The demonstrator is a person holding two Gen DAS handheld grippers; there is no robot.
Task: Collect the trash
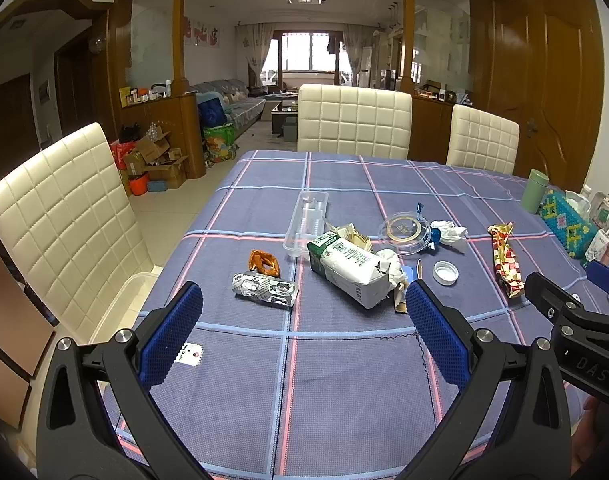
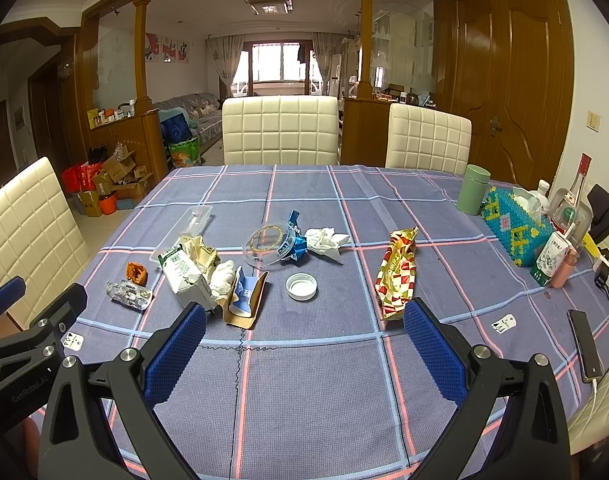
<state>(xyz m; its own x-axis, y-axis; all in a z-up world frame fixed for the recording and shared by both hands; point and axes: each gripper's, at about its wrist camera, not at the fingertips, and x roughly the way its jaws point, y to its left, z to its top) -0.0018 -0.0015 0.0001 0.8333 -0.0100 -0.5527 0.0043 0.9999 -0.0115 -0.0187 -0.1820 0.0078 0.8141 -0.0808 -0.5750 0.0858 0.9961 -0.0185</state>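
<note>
Both tools gape over one carton (image 1: 350,270) and one cap (image 2: 301,286).

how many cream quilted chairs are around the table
3: one cream quilted chair at the table's left side, one at the far edge, centre, one at the far right. Others may be hidden.

I can read "DAS" in pale letters on the black body of the right gripper (image 1: 576,320); on the left gripper (image 2: 36,312) I read "GenRobot.AI" — the words on the milk carton (image 1: 350,270) are too small to read.
</note>
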